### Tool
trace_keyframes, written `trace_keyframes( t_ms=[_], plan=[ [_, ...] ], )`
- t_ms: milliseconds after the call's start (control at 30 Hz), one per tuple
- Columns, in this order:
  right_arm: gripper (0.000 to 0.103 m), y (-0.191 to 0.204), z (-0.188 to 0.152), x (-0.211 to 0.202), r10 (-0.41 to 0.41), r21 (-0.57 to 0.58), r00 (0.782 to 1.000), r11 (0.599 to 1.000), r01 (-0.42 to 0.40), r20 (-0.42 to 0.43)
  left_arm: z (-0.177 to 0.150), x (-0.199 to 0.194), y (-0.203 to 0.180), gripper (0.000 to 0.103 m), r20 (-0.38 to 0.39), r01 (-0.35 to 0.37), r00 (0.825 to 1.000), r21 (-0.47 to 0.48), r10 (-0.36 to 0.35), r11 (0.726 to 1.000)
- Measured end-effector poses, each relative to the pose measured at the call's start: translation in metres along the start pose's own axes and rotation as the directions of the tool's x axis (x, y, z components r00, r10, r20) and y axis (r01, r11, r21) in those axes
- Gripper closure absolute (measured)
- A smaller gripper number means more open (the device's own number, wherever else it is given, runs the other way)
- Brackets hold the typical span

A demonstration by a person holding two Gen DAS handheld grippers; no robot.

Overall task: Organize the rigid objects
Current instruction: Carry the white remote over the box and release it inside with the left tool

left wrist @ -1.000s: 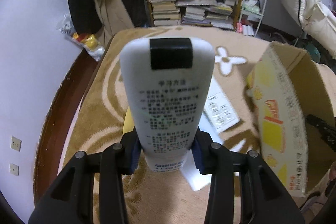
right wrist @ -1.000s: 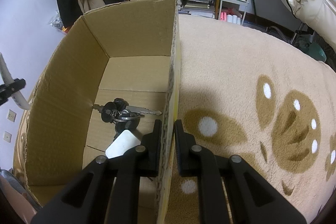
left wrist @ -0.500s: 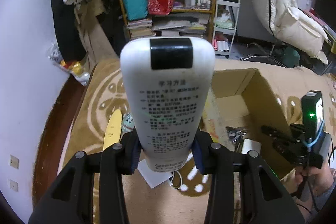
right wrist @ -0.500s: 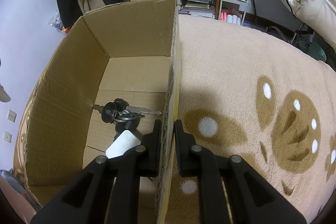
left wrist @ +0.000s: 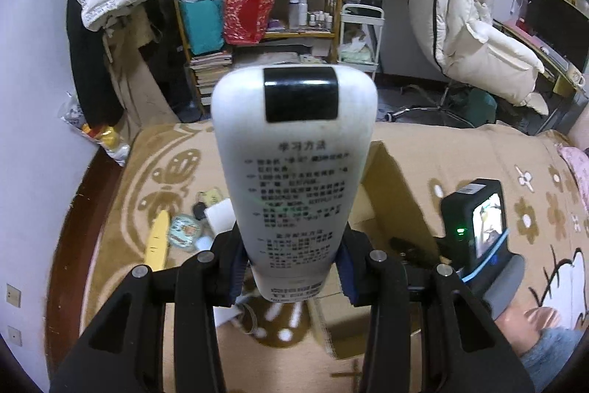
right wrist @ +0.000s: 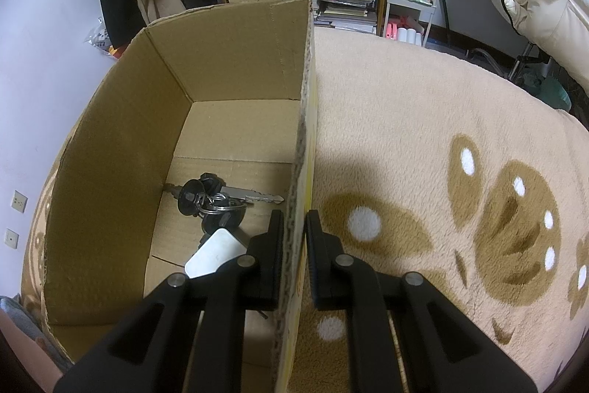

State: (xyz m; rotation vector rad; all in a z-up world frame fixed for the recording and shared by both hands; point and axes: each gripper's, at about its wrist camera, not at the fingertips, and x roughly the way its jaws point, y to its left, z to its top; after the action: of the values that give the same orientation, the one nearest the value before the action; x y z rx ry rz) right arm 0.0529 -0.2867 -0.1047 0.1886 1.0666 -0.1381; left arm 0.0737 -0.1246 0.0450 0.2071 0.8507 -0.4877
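Between the blue-padded fingers (left wrist: 235, 267) of the left gripper (left wrist: 292, 269): one white plastic remote control (left wrist: 292, 172), back face to the camera, with a black window at its far end and printed instructions down the body. It is pinched at its near, narrow end and held in the air above the tan patterned blanket (left wrist: 460, 150), its far end standing well clear of the fingers. Handling, as judged: rigid, light, smooth-shelled and likely somewhat slippery; the long overhang beyond the grip gives it leverage to pivot, so a hold nearer mid-body across the narrow sides would be steadier, and it should be lowered rather than dropped. Right of it, partly hidden: open brown cardboard box (left wrist: 390, 194), resting on the blanket. Right gripper (right wrist: 294, 245): fingers closed on the box's right wall (right wrist: 303, 120), one inside and one outside, steadying it. Box contents: a bunch of metal keys with black heads (right wrist: 213, 199) and a small white rounded tag (right wrist: 215, 253), lying near the held wall; the far floor is bare. Left of the box, loose on the blanket: a yellow elongated object (left wrist: 157, 238) and several small items, too small to identify. Remote not yet in the box.
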Motion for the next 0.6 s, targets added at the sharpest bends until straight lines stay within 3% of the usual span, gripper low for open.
trace_keyframes(
  t_ms=[133, 333, 600],
  plan=[
    [0.090, 0.000, 0.000, 0.000, -0.001, 0.000, 1.000, 1.000, 0.001, 0.001, -0.004, 0.013, -0.014, 0.064, -0.038, 0.038, 0.998, -0.024, -0.039, 0.999],
    [0.090, 0.000, 0.000, -0.001, 0.008, 0.008, 1.000, 1.000, -0.008, 0.001, -0.017, 0.034, -0.032, 0.064, -0.087, 0.068, 0.994, 0.012, -0.067, 0.998],
    [0.090, 0.000, 0.000, -0.001, 0.009, 0.008, 1.000, 1.000, -0.009, 0.001, -0.031, 0.071, -0.038, 0.064, -0.195, 0.099, 0.975, -0.024, -0.102, 0.995]
  ],
)
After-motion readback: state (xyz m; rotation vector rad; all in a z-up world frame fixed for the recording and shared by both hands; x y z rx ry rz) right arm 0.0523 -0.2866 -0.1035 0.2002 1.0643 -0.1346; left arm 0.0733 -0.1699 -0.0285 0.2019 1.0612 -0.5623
